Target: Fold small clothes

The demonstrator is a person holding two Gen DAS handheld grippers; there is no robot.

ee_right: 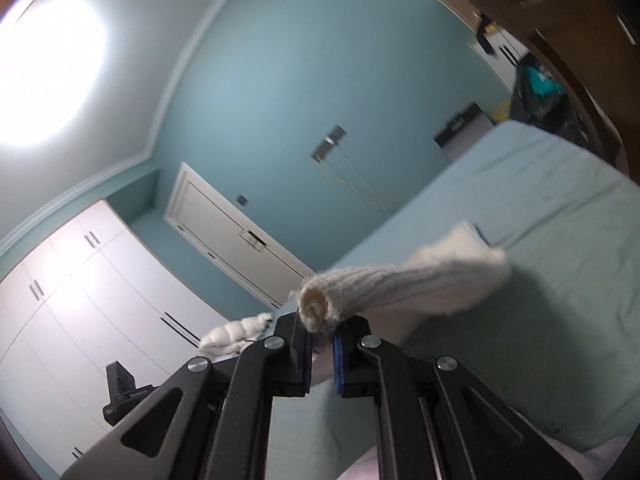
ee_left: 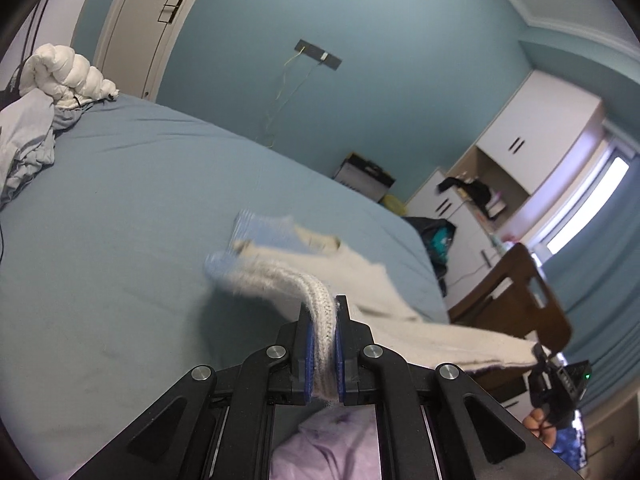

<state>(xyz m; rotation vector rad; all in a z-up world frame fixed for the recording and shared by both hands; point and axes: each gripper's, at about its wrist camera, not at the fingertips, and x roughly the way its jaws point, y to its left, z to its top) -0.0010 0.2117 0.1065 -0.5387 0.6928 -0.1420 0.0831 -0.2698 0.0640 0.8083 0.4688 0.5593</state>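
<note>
A cream knitted garment (ee_left: 362, 280) with pale blue trim hangs in the air above the light blue bed (ee_left: 120, 208), stretched between both grippers. My left gripper (ee_left: 323, 320) is shut on its ribbed knit edge, which runs down between the blue pads. The cloth spans to the right, where the other gripper (ee_left: 554, 376) holds its far end. In the right wrist view, my right gripper (ee_right: 322, 334) is shut on a rolled ribbed end of the same garment (ee_right: 420, 280), which trails off blurred over the bed (ee_right: 540, 260).
A heap of white and grey clothes (ee_left: 52, 92) lies at the bed's far left corner. A brown wooden footboard (ee_left: 520, 292) bounds the bed on the right, with white cabinets (ee_left: 532, 132) and a window beyond. A lilac cloth (ee_left: 324, 444) lies below the left gripper.
</note>
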